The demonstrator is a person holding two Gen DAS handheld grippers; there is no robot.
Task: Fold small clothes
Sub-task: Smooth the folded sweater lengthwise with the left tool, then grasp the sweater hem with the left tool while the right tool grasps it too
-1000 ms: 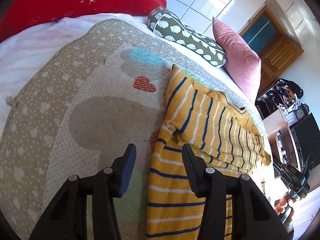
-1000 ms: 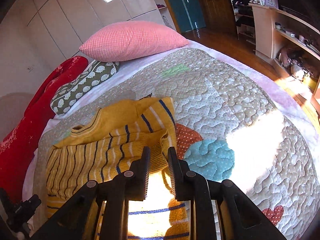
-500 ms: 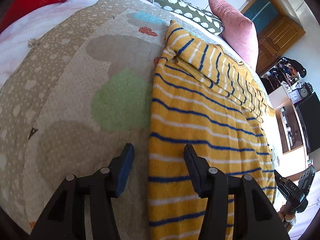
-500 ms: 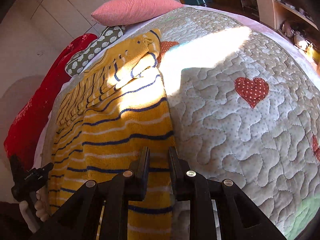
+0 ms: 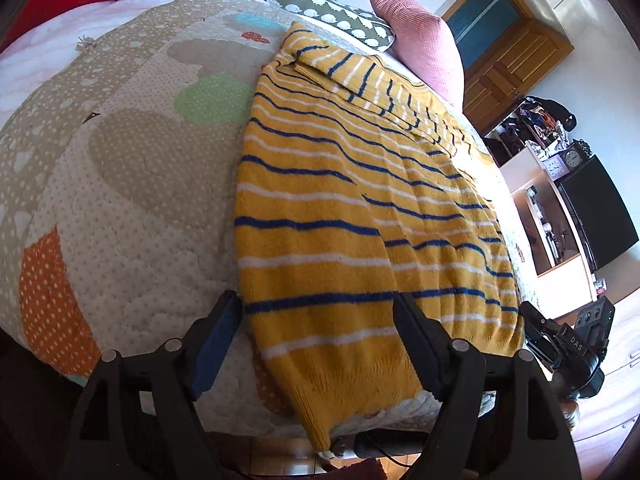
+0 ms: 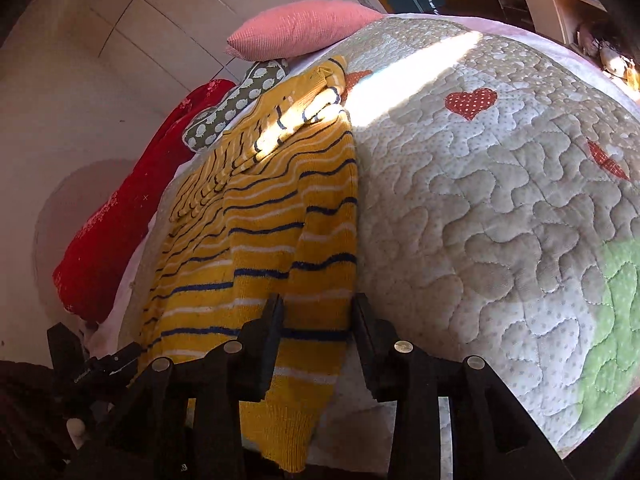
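Observation:
A yellow sweater (image 5: 360,200) with blue and white stripes lies flat on the quilted bed, sleeves folded across its far end, hem hanging over the near edge. It also shows in the right wrist view (image 6: 272,224). My left gripper (image 5: 320,312) is open over the hem's left corner, empty. My right gripper (image 6: 318,316) is open over the hem's right corner, empty. The right gripper shows in the left wrist view (image 5: 568,344), and the left gripper shows in the right wrist view (image 6: 88,368).
The patchwork quilt (image 5: 132,168) covers the bed (image 6: 500,208). A pink pillow (image 5: 420,44), a patterned cushion (image 5: 328,8) and a red blanket (image 6: 120,220) lie at the far end. A shelf unit (image 5: 560,216) stands to the right.
Both grippers have pulled back from the folded sleeves to the hem at the near bed edge. The right gripper, shut before, has opened. The left jaws stand wider.

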